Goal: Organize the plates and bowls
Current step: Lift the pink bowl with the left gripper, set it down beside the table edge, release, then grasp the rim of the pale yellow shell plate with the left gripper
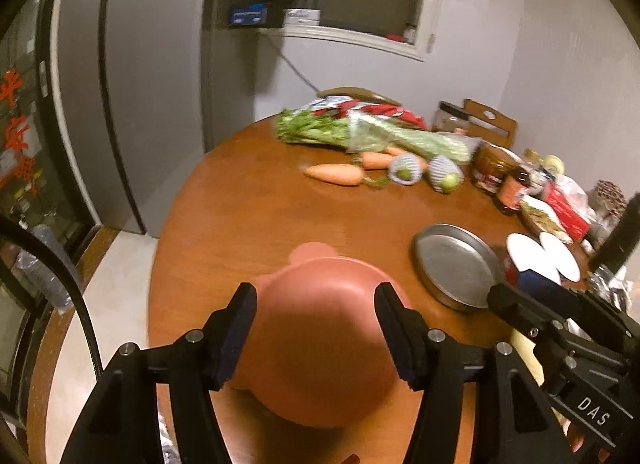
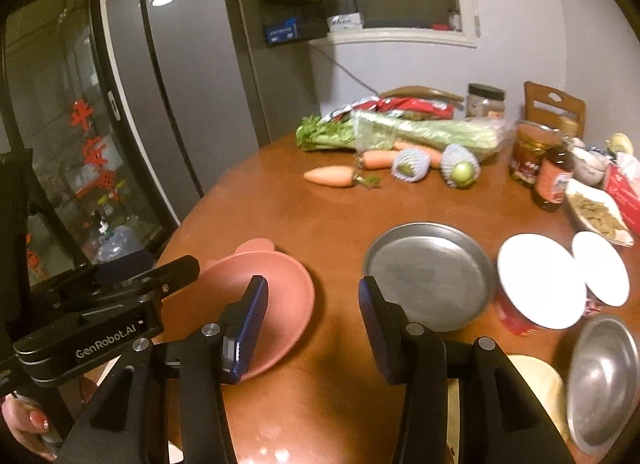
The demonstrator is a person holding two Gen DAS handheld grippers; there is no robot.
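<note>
Round wooden desk (image 2: 332, 216), curved left edge dropping to pale floor beside a grey fridge (image 2: 192, 104). Near that left edge, a pink bowl (image 2: 272, 296) resting upright on the desk, bare wood open ahead of it up to the carrots (image 2: 332, 176) and celery (image 2: 420, 130) at the far edge. Left hand-held gripper (image 1: 316, 328) tilted down over the bowl, jaws partly apart and clear of its sides, gripping nothing. Right hand-held gripper (image 2: 314, 324) angled down likewise, jaws partly spread over bare wood between bowl and round metal plate (image 2: 428, 272), empty. Seen only from the right wrist: a second metal plate (image 2: 604, 380) at the near right edge, fully showing two white lids (image 2: 540, 280), and a hand (image 2: 28, 424) with painted nails.
</note>
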